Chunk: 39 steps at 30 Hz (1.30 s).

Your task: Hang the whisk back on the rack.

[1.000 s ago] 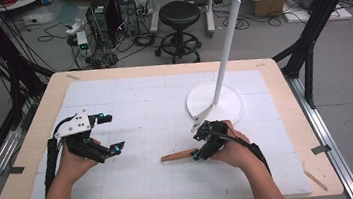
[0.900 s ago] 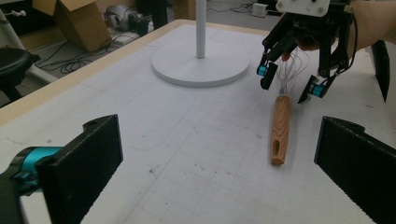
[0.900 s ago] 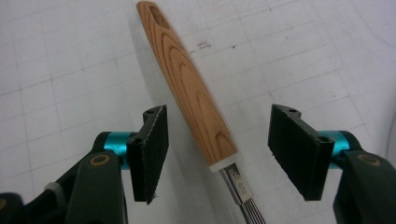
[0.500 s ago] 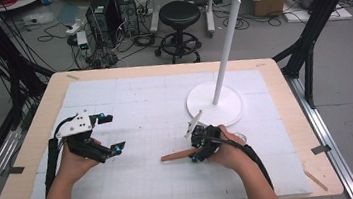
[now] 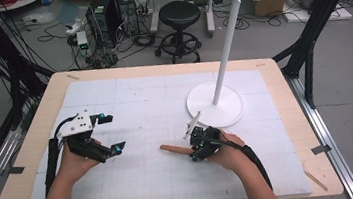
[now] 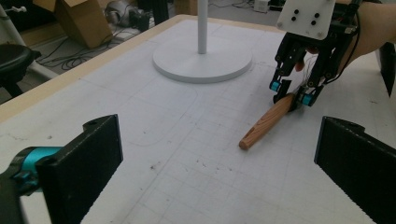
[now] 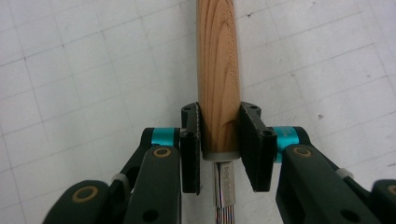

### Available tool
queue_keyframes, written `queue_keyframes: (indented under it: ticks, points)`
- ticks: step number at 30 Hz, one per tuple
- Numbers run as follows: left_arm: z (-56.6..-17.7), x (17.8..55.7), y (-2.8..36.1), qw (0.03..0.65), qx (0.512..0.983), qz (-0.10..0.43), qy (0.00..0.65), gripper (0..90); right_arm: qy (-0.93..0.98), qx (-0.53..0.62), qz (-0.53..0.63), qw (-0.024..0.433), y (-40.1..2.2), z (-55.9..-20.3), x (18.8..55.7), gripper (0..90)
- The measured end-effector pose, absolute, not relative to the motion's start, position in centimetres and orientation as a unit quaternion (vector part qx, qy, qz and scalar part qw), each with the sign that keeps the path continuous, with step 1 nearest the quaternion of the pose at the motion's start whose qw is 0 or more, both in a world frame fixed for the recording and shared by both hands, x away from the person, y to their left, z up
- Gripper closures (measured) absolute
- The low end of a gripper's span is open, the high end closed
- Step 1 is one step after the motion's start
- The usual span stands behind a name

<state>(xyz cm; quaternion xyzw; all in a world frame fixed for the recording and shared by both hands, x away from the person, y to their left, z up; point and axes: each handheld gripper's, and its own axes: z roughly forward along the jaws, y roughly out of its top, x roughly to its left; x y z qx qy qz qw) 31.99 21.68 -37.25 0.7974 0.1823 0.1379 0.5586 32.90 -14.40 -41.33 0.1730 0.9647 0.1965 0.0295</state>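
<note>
A tool with a wooden handle (image 5: 172,149) (image 6: 264,123) (image 7: 217,60) lies flat on the white gridded mat, its metal shaft running back under my right gripper. My right gripper (image 5: 199,149) (image 6: 292,93) (image 7: 219,121) points down over the handle's ferrule end. Its jaws have just been closing, and both pads now press on the wood. My left gripper (image 5: 113,132) (image 6: 217,172) hovers open at the left of the mat with nothing between its jaws, facing the tool.
A white hanger stand with a round base (image 5: 215,106) (image 6: 201,60) and a tall pole stands at the back right of the mat, just behind my right hand. The table's wooden rim (image 5: 282,75) frames the mat.
The right gripper's jaws have drawn together onto the wooden handle. The left gripper has stayed where it was.
</note>
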Motion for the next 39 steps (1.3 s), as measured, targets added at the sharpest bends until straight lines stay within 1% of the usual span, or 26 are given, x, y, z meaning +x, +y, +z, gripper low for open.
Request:
queue_keyframes:
  ticks: [3, 12, 14, 18, 23, 24, 25, 32, 39]
  points:
    - [-37.2, 32.0, 21.7, 0.559, 0.797, 0.138, 0.182, 1.6, 0.959, 0.176, 0.219, 0.034, -14.8, -40.7, 32.9, 71.4]
    - [-37.2, 32.0, 21.8, 0.56, 0.796, 0.139, 0.182, 1.6, 0.92, 0.196, 0.336, 0.053, -17.7, -36.9, 32.6, 71.4]
    - [-37.2, 31.9, 21.8, 0.56, 0.796, 0.139, 0.182, 1.6, 0.914, 0.2, 0.348, 0.065, -18.2, -36.1, 32.5, 71.4]
    - [-37.1, 31.9, 21.8, 0.561, 0.795, 0.139, 0.182, 1.6, 0.9, 0.204, 0.38, 0.068, -19.2, -35.0, 32.5, 71.4]
    - [-37.2, 31.9, 21.8, 0.562, 0.795, 0.138, 0.183, 1.6, 0.888, 0.206, 0.405, 0.074, -20.1, -33.8, 32.5, 71.3]
    - [-37.2, 31.9, 21.8, 0.562, 0.795, 0.138, 0.182, 1.6, 0.887, 0.202, 0.408, 0.082, -20.2, -33.6, 32.6, 71.3]
    - [-37.2, 31.9, 21.8, 0.562, 0.795, 0.138, 0.182, 1.6, 0.887, 0.204, 0.406, 0.077, -20.3, -33.4, 32.5, 71.3]
    - [-37.1, 31.9, 21.8, 0.562, 0.795, 0.138, 0.182, 1.6, 0.886, 0.194, 0.412, 0.085, -20.7, -31.7, 32.8, 71.3]
    - [-37.2, 32.0, 21.8, 0.561, 0.796, 0.137, 0.183, 1.6, 0.866, 0.207, 0.445, 0.093, -22.8, -30.0, 33.5, 71.3]
